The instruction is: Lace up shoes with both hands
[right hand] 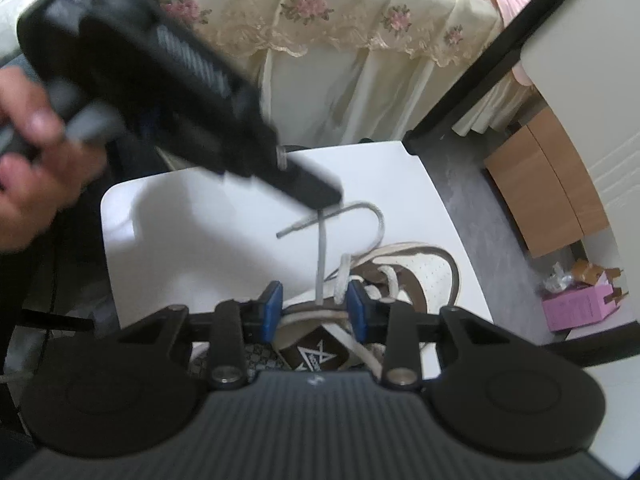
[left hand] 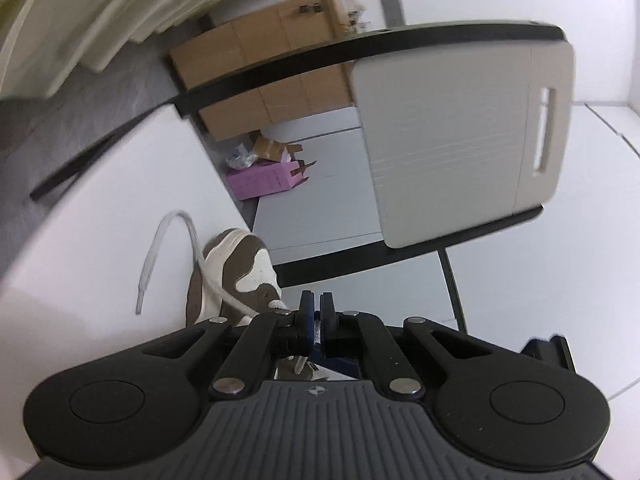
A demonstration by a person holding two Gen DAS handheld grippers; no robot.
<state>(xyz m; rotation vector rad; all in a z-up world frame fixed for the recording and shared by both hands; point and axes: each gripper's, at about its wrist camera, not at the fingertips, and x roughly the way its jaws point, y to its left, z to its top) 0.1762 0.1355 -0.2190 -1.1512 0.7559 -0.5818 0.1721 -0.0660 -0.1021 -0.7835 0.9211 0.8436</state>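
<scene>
A brown and white shoe lies on the small white table, toe away from me. My left gripper comes in from the upper left, held by a hand, and is shut on a white lace strand that runs taut up from the shoe. In the left wrist view the lace shows pinched between the blue pads of the left gripper, above the shoe. My right gripper hovers open over the shoe's tongue; the taut strand passes between its jaws untouched. The lace's other end curls loose on the table.
A chair with a beige back and black frame stands past the table edge. A bed with a floral lace cover lies behind the table. A wooden cabinet and a pink box stand on the floor.
</scene>
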